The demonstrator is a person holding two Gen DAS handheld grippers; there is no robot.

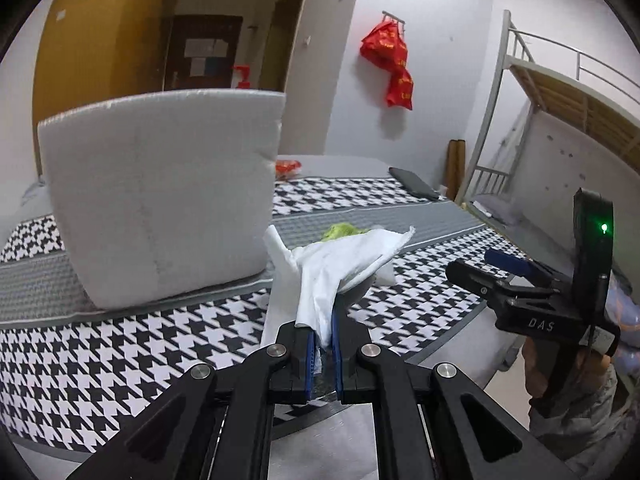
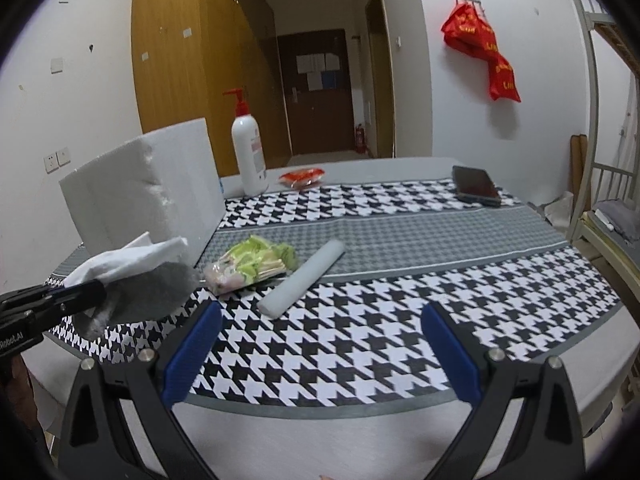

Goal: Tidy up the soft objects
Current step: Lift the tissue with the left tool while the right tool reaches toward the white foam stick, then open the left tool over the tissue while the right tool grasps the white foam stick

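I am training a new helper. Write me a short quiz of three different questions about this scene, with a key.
1. True or false: the left claw is shut on the white cloth.
2. Which lies nearest the grey foam roll? A) the phone B) the green-and-pink packet C) the pump bottle
3. Fill in: the right claw is ____ and holds nothing.

Key: 1 true; 2 B; 3 open
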